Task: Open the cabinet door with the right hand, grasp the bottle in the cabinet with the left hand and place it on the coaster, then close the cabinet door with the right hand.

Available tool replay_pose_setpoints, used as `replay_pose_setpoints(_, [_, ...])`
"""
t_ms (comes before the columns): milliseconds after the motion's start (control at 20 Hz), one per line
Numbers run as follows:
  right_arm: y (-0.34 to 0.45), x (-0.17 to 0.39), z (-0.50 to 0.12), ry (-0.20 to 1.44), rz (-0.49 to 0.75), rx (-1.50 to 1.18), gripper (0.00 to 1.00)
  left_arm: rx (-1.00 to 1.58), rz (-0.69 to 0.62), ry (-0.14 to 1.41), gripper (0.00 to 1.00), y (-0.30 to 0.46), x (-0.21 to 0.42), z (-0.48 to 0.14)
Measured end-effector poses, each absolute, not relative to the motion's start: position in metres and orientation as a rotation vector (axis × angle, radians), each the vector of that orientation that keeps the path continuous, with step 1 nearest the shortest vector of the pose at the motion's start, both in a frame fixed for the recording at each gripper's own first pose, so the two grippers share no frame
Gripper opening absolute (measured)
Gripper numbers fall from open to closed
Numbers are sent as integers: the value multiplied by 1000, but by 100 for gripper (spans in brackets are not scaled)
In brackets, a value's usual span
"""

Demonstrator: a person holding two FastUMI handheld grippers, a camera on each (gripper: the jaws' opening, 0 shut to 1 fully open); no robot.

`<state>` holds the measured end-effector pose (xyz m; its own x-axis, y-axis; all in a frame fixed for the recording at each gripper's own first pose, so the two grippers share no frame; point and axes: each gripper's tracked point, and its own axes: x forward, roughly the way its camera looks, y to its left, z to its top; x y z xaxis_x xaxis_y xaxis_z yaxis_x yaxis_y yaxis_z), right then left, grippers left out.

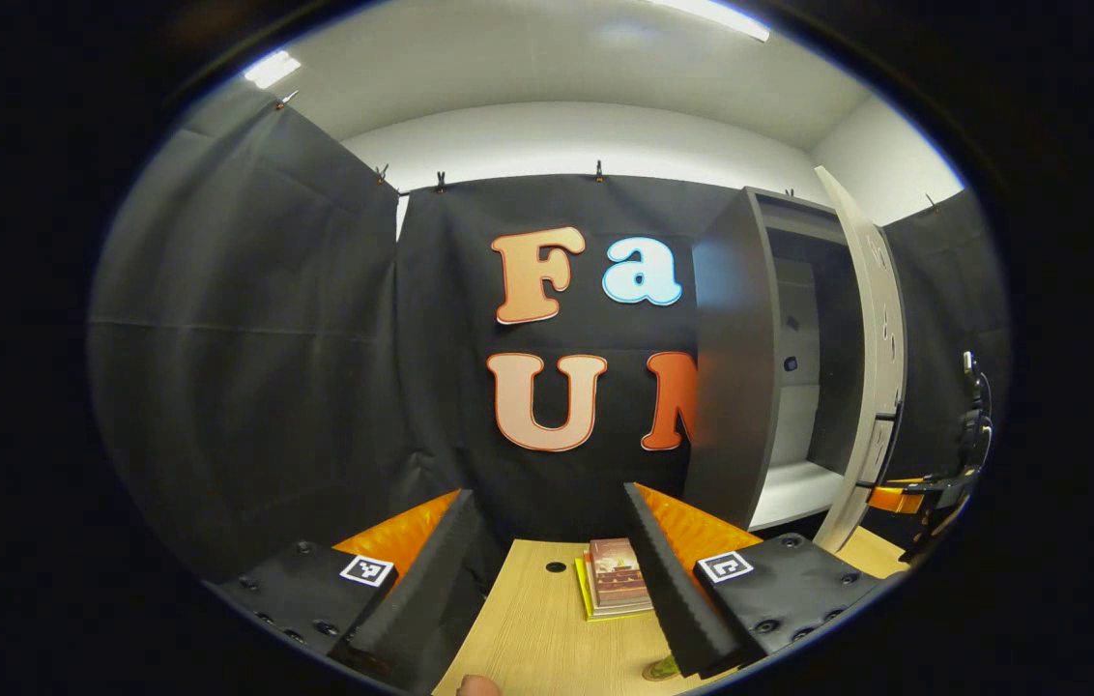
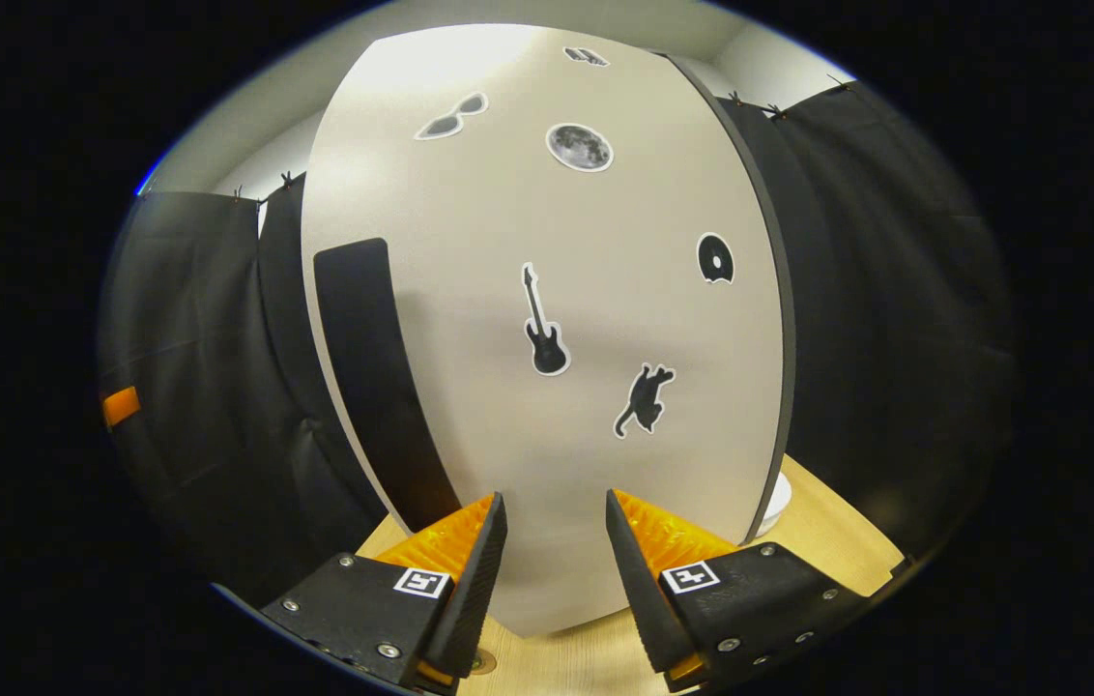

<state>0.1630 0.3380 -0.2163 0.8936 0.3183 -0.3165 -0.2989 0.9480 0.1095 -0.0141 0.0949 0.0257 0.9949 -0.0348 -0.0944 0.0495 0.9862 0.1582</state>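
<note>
Left gripper [image 1: 552, 570] hangs above the light wooden tabletop [image 1: 528, 638] with its two fingers spread wide and nothing between them. Beyond the gap lies a small stack of books [image 1: 617, 577], the top one with a reddish-brown cover over a yellow one, flat on the wood just past a small dark hole in the table. To the right of the books stands the tall dark grey cabinet [image 1: 726, 387] with its pale interior shelf showing; its door stands open, seen edge-on at the cabinet's right side. No bottle can be made out inside from this angle, and a small greenish round edge at the table's near rim, by the right finger, is too cut off to name. Farther right, low by the door's edge, the right gripper appears in the left gripper view [image 1: 924, 495], near the door.

In the right gripper view, the right gripper [image 2: 557, 556] has its fingers apart, gripping nothing, and faces the flat beige cabinet door [image 2: 470, 416] close up. A long black vertical handle [image 2: 373, 377] sits at the door's left; stickers of a guitar [image 2: 543, 329], a cat [image 2: 644, 398], a moon [image 2: 579, 147] and sunglasses [image 2: 450, 118] dot the panel.
</note>
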Motion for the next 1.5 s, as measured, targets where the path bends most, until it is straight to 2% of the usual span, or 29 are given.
replay_pose_setpoints(1300, [361, 191, -237, 351, 372, 41, 65, 182, 7, 84, 98, 100, 49, 17])
replay_pose_setpoints(1500, [365, 187, -239, 338, 353, -10, 69, 181, 8, 91, 98, 100, 52, 16])
